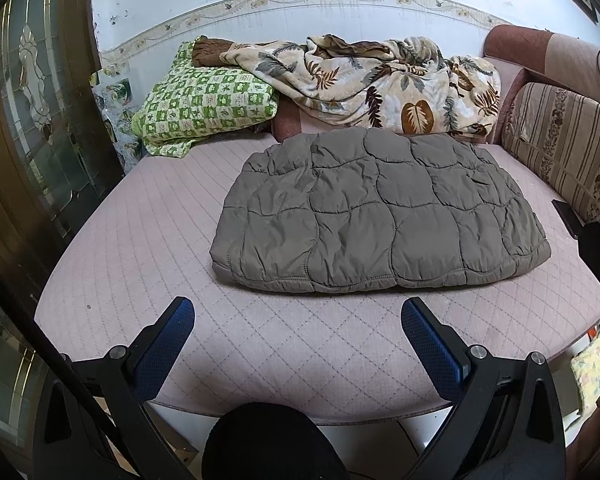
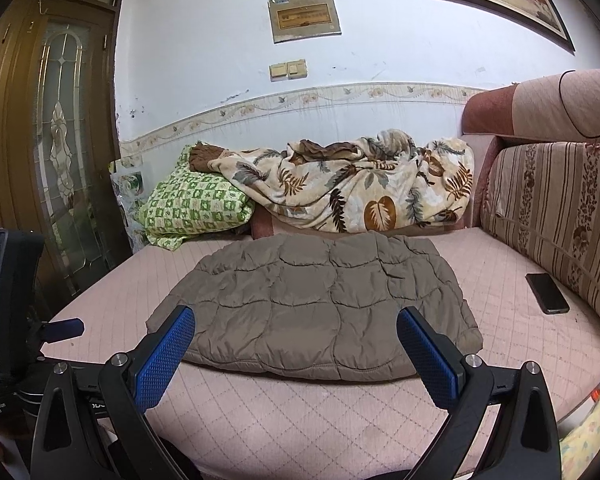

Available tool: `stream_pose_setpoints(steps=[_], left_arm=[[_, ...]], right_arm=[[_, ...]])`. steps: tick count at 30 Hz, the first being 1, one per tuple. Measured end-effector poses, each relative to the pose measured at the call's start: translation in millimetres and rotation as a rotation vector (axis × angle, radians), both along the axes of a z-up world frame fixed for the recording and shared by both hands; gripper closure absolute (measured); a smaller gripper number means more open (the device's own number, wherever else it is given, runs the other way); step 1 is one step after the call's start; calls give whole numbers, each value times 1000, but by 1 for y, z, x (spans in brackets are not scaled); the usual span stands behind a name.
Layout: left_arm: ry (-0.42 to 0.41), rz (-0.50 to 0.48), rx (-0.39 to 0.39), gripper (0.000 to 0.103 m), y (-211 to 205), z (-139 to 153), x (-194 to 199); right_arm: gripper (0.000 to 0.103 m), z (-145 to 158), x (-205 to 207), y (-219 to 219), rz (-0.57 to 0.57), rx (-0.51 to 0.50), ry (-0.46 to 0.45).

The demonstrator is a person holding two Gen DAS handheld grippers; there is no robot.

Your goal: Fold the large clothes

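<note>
Landmark for all positions: the grey-brown quilted jacket (image 1: pixel 380 212), lying flat and spread on the pink quilted sofa seat (image 1: pixel 140 264).

Left of jacket: wooden door with leaded glass (image 1: pixel 40 120), well apart, past the seat edge. Behind and left of jacket: green checked pillow (image 1: pixel 204 100), near the jacket's far left corner but not touching as far as I can tell. Directly behind jacket: leaf-print blanket (image 1: pixel 372 80), bunched; its lower edge looks to meet the jacket's far edge. Right of jacket: striped back cushion (image 2: pixel 552 216), and a dark phone (image 2: pixel 547 293) on the seat between jacket and cushion, apart from both.

Left gripper (image 1: pixel 298 318): fingers spread wide, nothing between them, in front of the jacket's near hem with bare seat in between. Right gripper (image 2: pixel 296 326): fingers likewise spread wide and empty; its blue pads (image 2: pixel 168 356) overlap the jacket's near edge in view, but contact cannot be told.

Judgement: jacket already reads as a compact rectangle, sleeves not visible, probably tucked under. Step in hand is the approach before a further fold, or the close of one. Next move would call for each gripper to pinch a near corner through all the puffy layers, then carry the hem toward the far edge together. Risk: padding slips out of a shallow pinch.
</note>
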State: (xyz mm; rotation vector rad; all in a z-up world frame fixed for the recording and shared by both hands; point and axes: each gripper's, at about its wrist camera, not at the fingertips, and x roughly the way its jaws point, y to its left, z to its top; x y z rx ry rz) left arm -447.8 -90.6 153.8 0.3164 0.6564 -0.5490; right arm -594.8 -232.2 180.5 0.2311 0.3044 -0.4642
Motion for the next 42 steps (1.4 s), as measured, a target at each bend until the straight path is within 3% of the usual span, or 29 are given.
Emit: stream_pose_setpoints(steps=[11, 29, 42], left_arm=[[5, -33, -8, 0, -15, 6, 3], [-19, -237, -31, 0, -75, 15, -35], [-48, -183, -57, 0, -51, 27, -29]], right_arm=[[1, 11, -12, -2, -39, -39, -7], [1, 26, -64, 0, -205, -139, 59], [1, 26, -58, 4, -173, -119, 44]])
